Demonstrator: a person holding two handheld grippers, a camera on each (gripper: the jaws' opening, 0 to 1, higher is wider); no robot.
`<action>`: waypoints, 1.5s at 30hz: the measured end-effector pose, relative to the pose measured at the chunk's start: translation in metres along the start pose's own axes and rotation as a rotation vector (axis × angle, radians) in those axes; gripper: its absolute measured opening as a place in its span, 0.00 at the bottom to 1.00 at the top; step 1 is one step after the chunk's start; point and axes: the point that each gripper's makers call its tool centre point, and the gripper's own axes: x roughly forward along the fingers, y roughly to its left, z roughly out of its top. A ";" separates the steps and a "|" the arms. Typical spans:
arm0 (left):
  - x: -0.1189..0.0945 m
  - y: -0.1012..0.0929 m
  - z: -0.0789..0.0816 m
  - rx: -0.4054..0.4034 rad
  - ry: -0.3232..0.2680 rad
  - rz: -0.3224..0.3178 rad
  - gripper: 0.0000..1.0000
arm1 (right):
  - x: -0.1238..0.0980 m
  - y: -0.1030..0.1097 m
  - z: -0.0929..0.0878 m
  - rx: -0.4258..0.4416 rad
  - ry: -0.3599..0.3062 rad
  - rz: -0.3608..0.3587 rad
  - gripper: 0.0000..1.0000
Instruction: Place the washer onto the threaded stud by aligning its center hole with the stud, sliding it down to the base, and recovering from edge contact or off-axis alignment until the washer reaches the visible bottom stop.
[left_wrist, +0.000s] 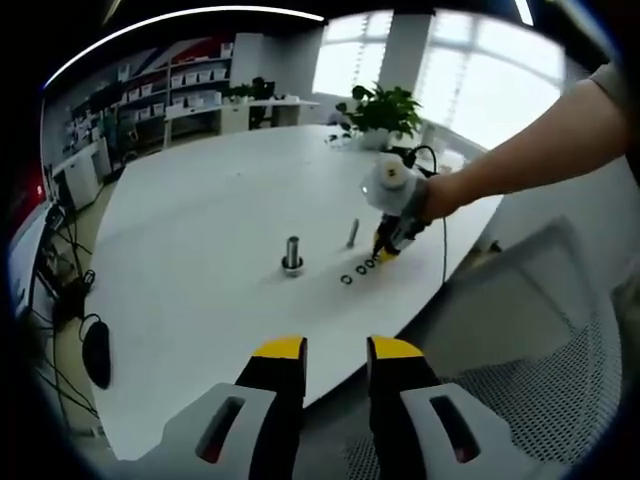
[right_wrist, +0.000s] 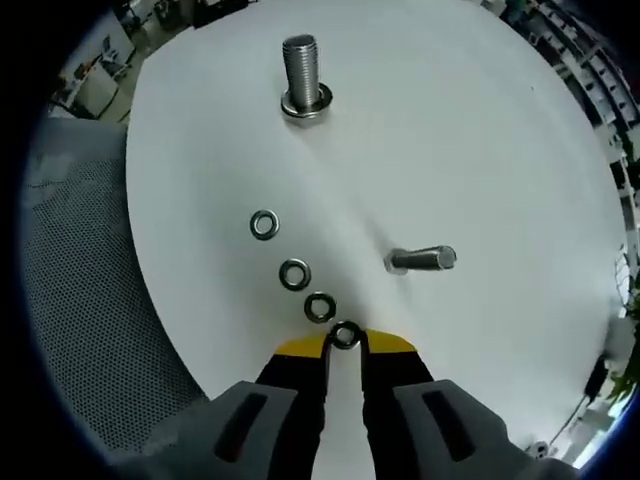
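Right gripper (right_wrist: 345, 343) nipping the nearest washer (right_wrist: 345, 335) at its tips; left gripper (left_wrist: 335, 352) apart, empty; upright stud (right_wrist: 303, 78) far ahead.

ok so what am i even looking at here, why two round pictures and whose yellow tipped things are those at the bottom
These are two fisheye cameras, each riding on a hand-held claw that a person works; there is no robot. The yellow-tipped prongs at the bottom of each picture are that claw's own jaws.

The left gripper view looks across a white table. Its left claw is open and holds nothing. Farther off, a person's arm reaches in holding the right claw down by a row of washers.

The right gripper view looks down from that right claw. Its tips sit around the nearest washer of a row of four; whether it is gripped yet, I cannot tell. An upright bolt stands beyond, and a second bolt lies on its side.
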 end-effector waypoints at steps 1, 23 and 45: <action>0.000 0.000 0.000 0.002 0.001 -0.002 0.21 | 0.000 0.000 0.000 0.016 -0.010 -0.005 0.14; -0.002 0.003 0.002 -0.004 -0.019 0.014 0.21 | -0.019 0.000 0.001 0.245 -0.186 -0.072 0.13; -0.003 0.003 0.006 0.000 -0.038 0.012 0.21 | -0.062 -0.030 0.047 0.172 -0.301 -0.132 0.13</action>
